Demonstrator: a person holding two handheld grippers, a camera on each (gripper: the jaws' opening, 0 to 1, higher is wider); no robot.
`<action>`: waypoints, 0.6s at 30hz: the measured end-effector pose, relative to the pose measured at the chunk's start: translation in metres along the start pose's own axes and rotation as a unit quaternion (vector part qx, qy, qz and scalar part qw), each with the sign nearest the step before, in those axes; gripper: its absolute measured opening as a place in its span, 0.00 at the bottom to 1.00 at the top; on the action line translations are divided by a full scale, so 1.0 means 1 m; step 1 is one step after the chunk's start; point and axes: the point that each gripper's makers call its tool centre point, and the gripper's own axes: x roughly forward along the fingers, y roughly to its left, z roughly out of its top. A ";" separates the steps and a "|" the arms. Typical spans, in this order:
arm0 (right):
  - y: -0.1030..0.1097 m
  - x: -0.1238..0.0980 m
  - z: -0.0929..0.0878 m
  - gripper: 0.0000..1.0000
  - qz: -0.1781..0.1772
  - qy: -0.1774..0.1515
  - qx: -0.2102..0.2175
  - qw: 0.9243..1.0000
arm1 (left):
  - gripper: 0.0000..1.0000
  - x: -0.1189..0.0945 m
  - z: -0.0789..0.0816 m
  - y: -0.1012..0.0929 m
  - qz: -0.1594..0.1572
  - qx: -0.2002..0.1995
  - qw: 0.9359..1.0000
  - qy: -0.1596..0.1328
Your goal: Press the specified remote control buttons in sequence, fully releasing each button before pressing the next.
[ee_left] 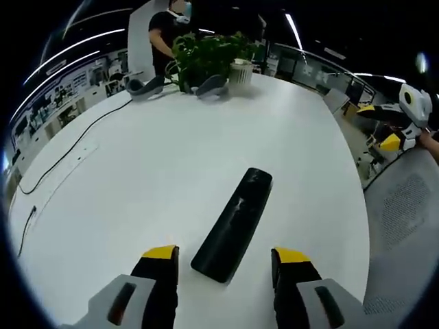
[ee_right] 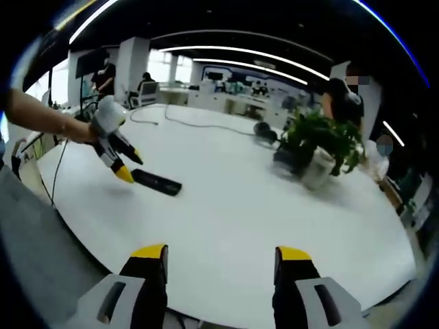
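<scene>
On the white table [ee_left: 137, 171], the remote control [ee_left: 233, 225] lies directly ahead of my left gripper [ee_left: 226, 264], long axis running away and slightly right. My left gripper is nearer, jaws wide apart, empty, flanking the remote's near end. My right gripper [ee_right: 219, 264] hangs well apart off the table edge, equally spread and empty.

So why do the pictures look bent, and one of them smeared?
Left gripper view: the fisheye lens curves the white table and ceiling lights; the black oblong remote control is sharp with pale glare. Right gripper view: the green potted plant is smeared, probably by motion blur; the left gripper near the remote is soft too.
</scene>
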 end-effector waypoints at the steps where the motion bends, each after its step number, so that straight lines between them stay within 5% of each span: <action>1: 0.000 0.000 0.000 0.60 0.000 0.001 -0.001 1.000 | 0.55 0.001 0.000 0.001 0.000 0.002 1.000 0.002; 18: 0.003 0.001 -0.003 0.57 0.008 0.010 -0.005 1.000 | 0.53 0.014 0.005 0.005 -0.011 0.041 0.999 0.016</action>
